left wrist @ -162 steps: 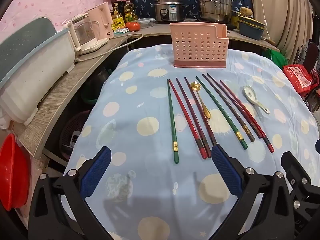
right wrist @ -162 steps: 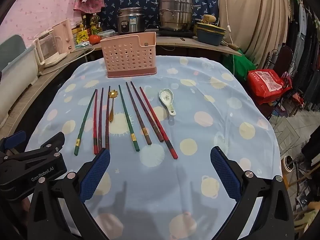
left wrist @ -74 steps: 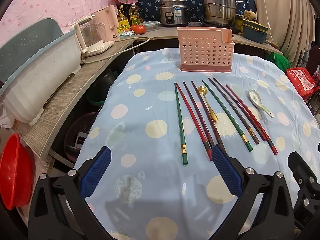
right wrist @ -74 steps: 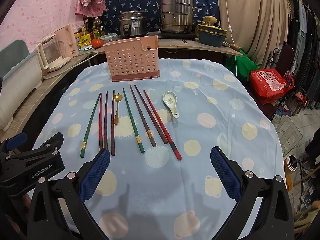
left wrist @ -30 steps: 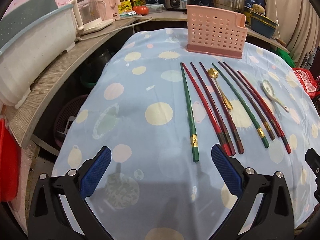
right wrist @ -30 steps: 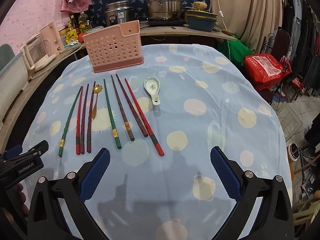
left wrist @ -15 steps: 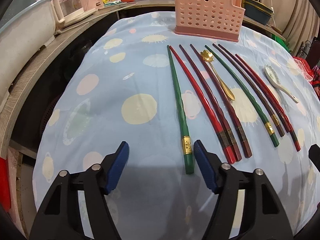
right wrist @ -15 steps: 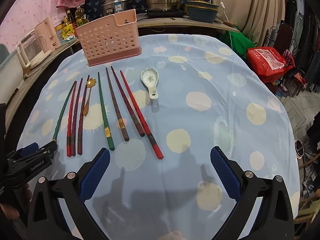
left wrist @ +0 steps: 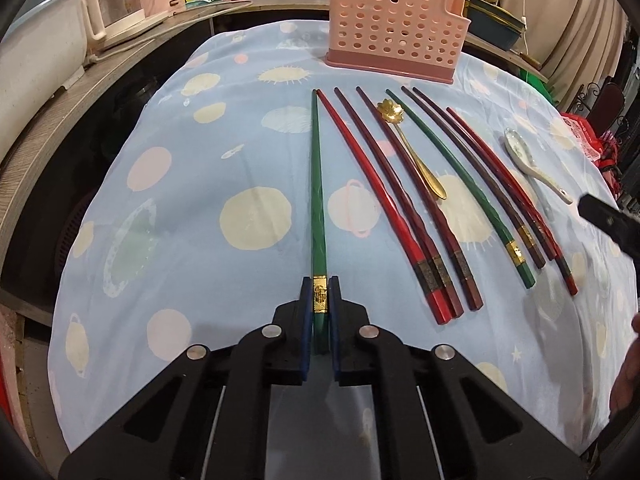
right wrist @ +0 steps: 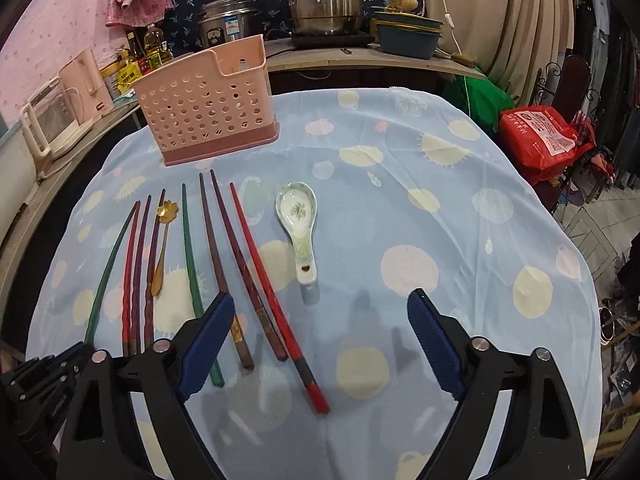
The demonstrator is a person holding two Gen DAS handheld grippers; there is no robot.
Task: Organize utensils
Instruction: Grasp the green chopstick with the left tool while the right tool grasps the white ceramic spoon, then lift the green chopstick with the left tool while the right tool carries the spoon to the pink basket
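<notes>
My left gripper (left wrist: pixel 319 286) is shut on the near end of the leftmost green chopstick (left wrist: pixel 317 184), which still lies along the blue spotted tablecloth (left wrist: pixel 192 208). To its right lie several red, maroon, brown and green chopsticks (left wrist: pixel 400 208), a gold flower spoon (left wrist: pixel 412 152) and a white ceramic spoon (left wrist: pixel 528 162). A pink perforated utensil holder (left wrist: pixel 394 36) stands at the far side. My right gripper (right wrist: pixel 320 312) is open and empty above the near chopstick ends, just short of the ceramic spoon's (right wrist: pixel 299 226) handle.
A counter (left wrist: pixel 48 120) with a kettle and bottles runs along the left. Pots (right wrist: pixel 326 0) and a rice cooker (right wrist: pixel 226 24) stand on the back counter. A red bag (right wrist: pixel 544 140) lies off the table's right.
My left gripper moved forward and closed on the green chopstick's near end. My right gripper moved forward and lower toward the ceramic spoon, still open.
</notes>
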